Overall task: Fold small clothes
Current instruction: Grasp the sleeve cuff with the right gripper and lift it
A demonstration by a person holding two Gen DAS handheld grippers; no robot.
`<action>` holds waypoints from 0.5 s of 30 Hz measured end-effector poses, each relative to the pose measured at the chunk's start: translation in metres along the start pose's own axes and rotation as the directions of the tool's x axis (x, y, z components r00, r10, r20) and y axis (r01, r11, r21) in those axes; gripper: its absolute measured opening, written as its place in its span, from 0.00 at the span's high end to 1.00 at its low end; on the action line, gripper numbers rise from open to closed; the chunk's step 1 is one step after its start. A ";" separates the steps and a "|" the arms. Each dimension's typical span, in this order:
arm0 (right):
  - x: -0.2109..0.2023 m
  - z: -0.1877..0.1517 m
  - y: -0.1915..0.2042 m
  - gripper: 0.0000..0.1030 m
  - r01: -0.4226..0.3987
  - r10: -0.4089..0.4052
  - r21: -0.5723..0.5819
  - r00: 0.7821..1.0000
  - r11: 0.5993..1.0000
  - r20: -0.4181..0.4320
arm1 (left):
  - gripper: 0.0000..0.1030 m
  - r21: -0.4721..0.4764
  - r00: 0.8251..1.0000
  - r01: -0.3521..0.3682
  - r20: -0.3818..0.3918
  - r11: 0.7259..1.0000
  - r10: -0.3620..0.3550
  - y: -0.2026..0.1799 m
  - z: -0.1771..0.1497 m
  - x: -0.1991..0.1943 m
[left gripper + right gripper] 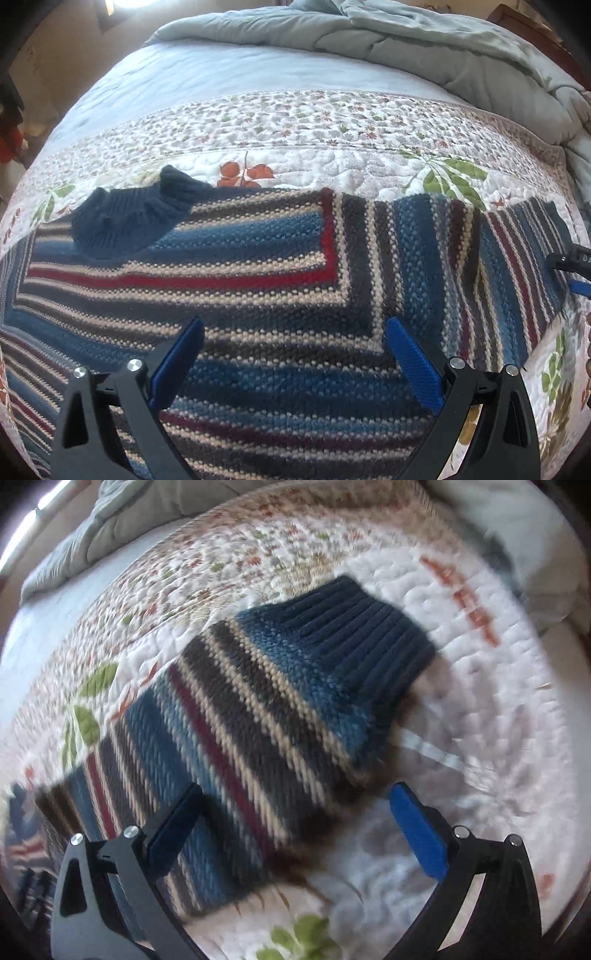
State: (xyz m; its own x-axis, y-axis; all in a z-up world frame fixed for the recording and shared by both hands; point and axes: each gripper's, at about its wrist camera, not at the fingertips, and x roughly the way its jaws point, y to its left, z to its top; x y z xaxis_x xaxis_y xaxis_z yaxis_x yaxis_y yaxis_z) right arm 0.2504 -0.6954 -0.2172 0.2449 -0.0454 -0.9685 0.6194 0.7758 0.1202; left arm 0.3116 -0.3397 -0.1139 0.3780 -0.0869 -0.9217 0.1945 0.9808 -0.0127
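A small knitted sweater (258, 280) with blue, grey, cream and red stripes lies flat on the floral quilt (295, 122). Its dark blue collar (136, 218) is at the upper left, and one sleeve (517, 258) stretches out to the right. My left gripper (295, 354) is open and empty just above the sweater's body. My right gripper (299, 819) is open and empty above the sleeve (229, 746), whose dark blue ribbed cuff (362, 635) points away. The right gripper's tip also shows in the left wrist view (572, 262) by the sleeve's end.
A grey-green comforter (424, 40) is bunched at the far side of the bed. A pale blue sheet (207, 85) lies beyond the floral band. The right wrist view is blurred by motion.
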 end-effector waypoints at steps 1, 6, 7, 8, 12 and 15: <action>0.004 0.004 -0.003 0.02 -0.014 0.014 0.022 1.000 1.000 0.007 | 0.04 0.001 1.000 -0.007 0.005 1.000 0.007 0.003 -0.001 0.000; -0.006 0.008 -0.007 0.66 -0.048 0.040 0.077 0.994 0.996 0.098 | 0.04 0.001 0.998 -0.055 0.025 0.998 0.055 0.033 -0.003 -0.002; -0.012 0.008 -0.009 0.90 -0.116 0.107 0.087 0.989 0.989 0.099 | 0.04 0.000 0.997 -0.069 0.034 0.998 0.069 0.041 -0.005 -0.004; -0.017 0.009 -0.010 0.90 -0.163 0.154 0.102 0.983 0.981 0.098 | 0.04 -0.001 0.995 -0.088 0.044 0.996 0.088 0.053 -0.007 -0.007; -0.072 0.000 0.016 0.90 -0.241 0.230 0.023 0.949 0.970 0.217 | 0.04 -0.024 0.990 -0.122 0.069 0.992 0.124 0.098 -0.014 -0.026; -0.118 -0.026 0.070 0.90 -0.293 0.329 -0.169 0.908 0.941 0.259 | 0.04 -0.042 0.985 -0.142 0.090 0.989 0.145 0.133 -0.022 -0.046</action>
State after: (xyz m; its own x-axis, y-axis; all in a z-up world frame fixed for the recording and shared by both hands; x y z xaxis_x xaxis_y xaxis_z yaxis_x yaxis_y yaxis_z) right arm 0.2450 -0.6196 -0.1001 0.6192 0.0512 -0.7835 0.3853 0.8497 0.3600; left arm 0.3001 -0.2009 -0.0818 0.4823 0.0407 -0.8751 0.1011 0.9897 0.1017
